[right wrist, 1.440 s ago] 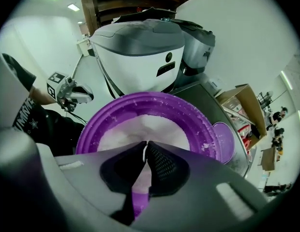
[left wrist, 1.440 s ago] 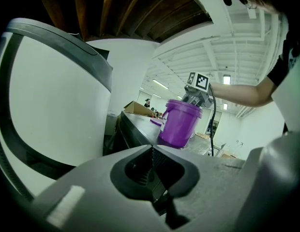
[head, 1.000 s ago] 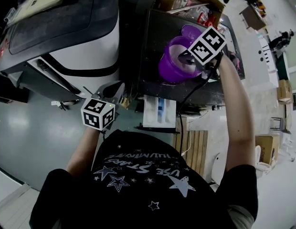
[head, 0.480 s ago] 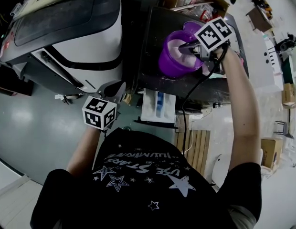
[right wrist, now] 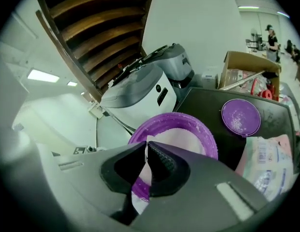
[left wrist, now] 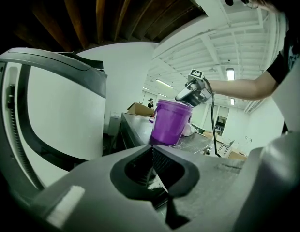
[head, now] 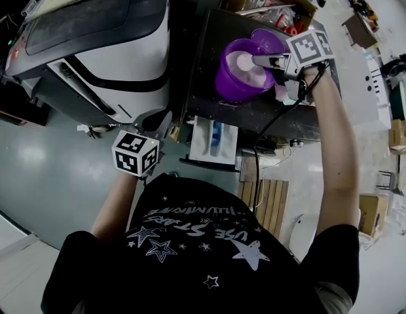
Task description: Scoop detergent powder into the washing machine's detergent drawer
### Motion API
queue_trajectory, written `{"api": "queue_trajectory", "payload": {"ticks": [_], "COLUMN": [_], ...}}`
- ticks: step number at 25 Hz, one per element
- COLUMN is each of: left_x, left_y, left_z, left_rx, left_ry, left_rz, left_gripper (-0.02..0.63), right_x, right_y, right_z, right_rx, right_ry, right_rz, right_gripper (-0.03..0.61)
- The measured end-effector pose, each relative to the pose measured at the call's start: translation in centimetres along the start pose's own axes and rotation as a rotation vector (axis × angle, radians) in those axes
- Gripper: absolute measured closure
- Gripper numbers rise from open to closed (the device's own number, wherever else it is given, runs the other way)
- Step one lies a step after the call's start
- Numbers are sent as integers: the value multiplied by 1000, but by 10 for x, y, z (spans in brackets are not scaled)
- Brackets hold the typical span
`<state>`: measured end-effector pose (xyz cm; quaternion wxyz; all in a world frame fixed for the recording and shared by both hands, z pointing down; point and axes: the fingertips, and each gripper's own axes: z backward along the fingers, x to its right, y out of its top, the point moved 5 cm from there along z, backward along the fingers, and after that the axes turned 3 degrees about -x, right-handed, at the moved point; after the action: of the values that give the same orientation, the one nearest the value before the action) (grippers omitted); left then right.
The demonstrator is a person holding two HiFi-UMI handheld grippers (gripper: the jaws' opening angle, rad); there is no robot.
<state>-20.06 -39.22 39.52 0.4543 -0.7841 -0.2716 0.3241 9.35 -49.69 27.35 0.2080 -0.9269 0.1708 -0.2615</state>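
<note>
Dark tabletop [head: 206,106] with purple tub [head: 230,87], right claw [right wrist: 146,148] clenched above it, arm [head: 335,136] outstretched; left claw [left wrist: 152,150] clenched, empty.

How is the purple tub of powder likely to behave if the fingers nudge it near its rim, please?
The purple tub stands upright and looks about as tall as wide, so a push near the rim might tip it. It looks well filled with white powder, so it is probably fairly heavy and steadier. Its lid is off, so tipping would spill.
</note>
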Motion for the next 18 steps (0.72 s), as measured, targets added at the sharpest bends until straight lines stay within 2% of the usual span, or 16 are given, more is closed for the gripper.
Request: {"api": "queue_trajectory", "payload": {"ticks": [3,7,9,13,18], "left_x": [10,22,28,41,59], "left_y": [0,0,-1,-3,-9], "left_z": [-1,-3,-3,-1,4], "left_rx": [1,3,6,5,-8], "left_ry": [-9,-14,-14,-19,-21], "left_rz": [-7,-13,-14,-14,-19], "left_gripper": [612,612,612,612,612], "right_x": [2,-7,-10,-14,-24], "right_y": [-5,-13,-20,-43,-71], "right_z": [11,23,31,43,55], "right_rx": [89,237,300,393,447], "right_ry": [40,220,275,344,406], "right_rz": [-42,-106,-133,-204,-245], "right_gripper": [540,540,540,540,540]}}
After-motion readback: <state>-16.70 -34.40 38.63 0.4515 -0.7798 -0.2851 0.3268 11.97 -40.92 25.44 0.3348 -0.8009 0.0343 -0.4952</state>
